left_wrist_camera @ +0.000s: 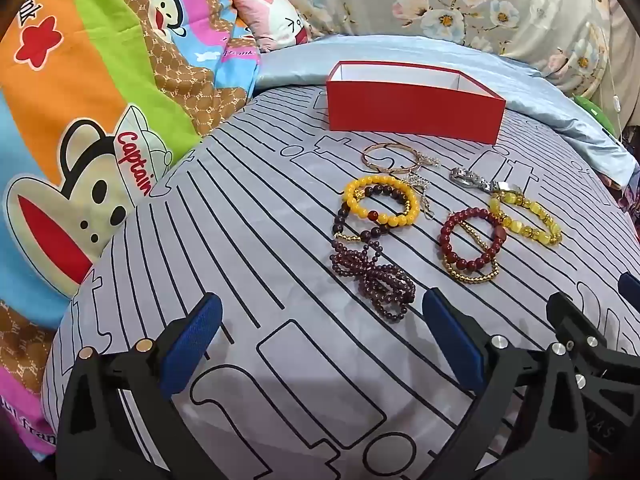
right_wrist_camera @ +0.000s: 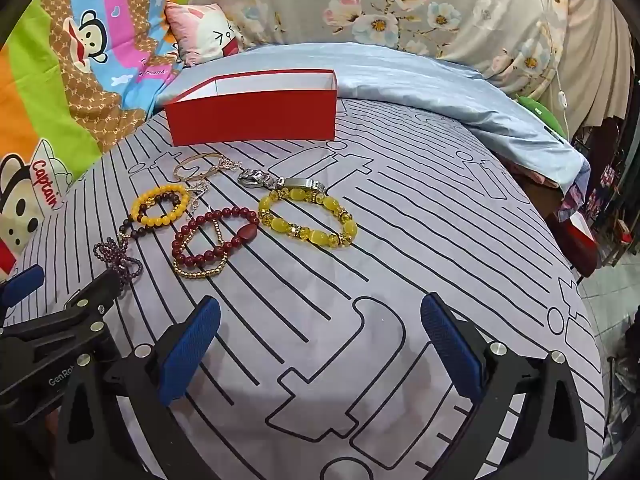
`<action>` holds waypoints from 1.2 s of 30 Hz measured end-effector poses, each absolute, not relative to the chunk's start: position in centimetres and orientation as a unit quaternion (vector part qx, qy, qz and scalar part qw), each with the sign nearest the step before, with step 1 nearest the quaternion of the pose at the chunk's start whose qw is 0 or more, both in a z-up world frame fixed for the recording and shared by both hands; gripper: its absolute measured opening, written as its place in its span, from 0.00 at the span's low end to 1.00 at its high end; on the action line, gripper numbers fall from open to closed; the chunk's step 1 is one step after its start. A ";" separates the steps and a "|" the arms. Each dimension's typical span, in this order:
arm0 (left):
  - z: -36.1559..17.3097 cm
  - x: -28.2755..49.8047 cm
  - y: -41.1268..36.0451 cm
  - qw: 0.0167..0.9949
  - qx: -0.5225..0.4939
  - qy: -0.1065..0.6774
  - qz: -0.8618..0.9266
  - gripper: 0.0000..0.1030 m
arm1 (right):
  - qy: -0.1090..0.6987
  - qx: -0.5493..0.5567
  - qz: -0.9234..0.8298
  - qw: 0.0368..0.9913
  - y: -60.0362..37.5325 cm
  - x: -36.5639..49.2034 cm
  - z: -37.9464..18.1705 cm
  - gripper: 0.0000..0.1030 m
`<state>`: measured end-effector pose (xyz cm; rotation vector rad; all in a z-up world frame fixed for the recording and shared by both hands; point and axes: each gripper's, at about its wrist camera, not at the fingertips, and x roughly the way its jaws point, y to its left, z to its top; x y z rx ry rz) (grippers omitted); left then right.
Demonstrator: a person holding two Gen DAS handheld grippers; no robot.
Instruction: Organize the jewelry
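Jewelry is all loose on the bed (right_wrist_camera: 400, 216), none of it in the red box (left_wrist_camera: 414, 110) yet. You've got both tools low and near you, jaws spread wide, nothing between them: left hand-held gripper (left_wrist_camera: 322, 338), right hand-held gripper (right_wrist_camera: 320, 340).

Ahead of the left one: purple bead strand (left_wrist_camera: 374, 280) is nearest, just past its fingertips. Beyond that, the orange bead bracelet (left_wrist_camera: 382, 200) overlaps a dark bead one. The gold bangle (left_wrist_camera: 390, 158) and thin chains sit further on, close to the box.

Ahead-left of the right one: red bead bracelet (right_wrist_camera: 214, 240) lies over a small gold bead one. Yellow glass bracelet (right_wrist_camera: 308, 216) is straight ahead, clear of the others, its far end touching the silver watch-style piece (right_wrist_camera: 280, 182).

Likely the first pick. Suggest you start with a piece that lies alone, probably the yellow one for the right side. Come down over one side of the loop and pinch across the beads, not the whole ring. Lift slowly; overlapping strands may drag along. The box is open-topped, beyond everything, so carry over the pile, not through it. Soft bedding will give, so don't press deep.
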<state>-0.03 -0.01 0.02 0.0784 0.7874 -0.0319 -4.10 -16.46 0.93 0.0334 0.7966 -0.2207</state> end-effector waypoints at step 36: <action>0.1 -0.3 0.1 0.923 0.043 0.383 -0.013 0.92 | 0.389 0.017 -0.110 0.914 -16.5 -4.2 0.9 0.94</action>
